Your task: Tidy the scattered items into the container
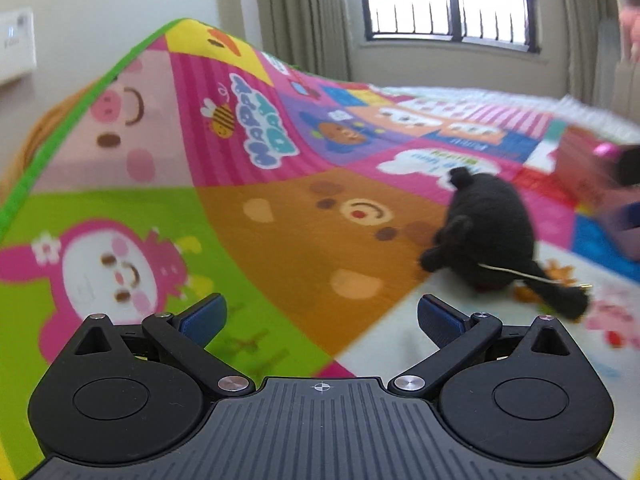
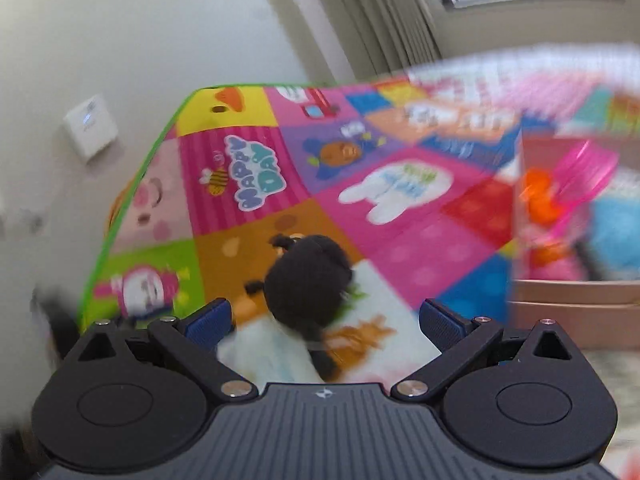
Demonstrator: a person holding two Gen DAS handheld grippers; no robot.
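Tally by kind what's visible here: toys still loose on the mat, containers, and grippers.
Loose toys on the mat: 1, the black plush toy
Containers: 1, the cardboard box, already holding toys too blurred to count
Grippers: 2, left gripper and right gripper
Total: 4

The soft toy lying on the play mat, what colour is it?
The soft toy is black all over, a fuzzy knitted look. The left wrist view shows it best.

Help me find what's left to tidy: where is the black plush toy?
The black plush toy lies on the colourful play mat, right of centre in the left wrist view, left of the cardboard box.
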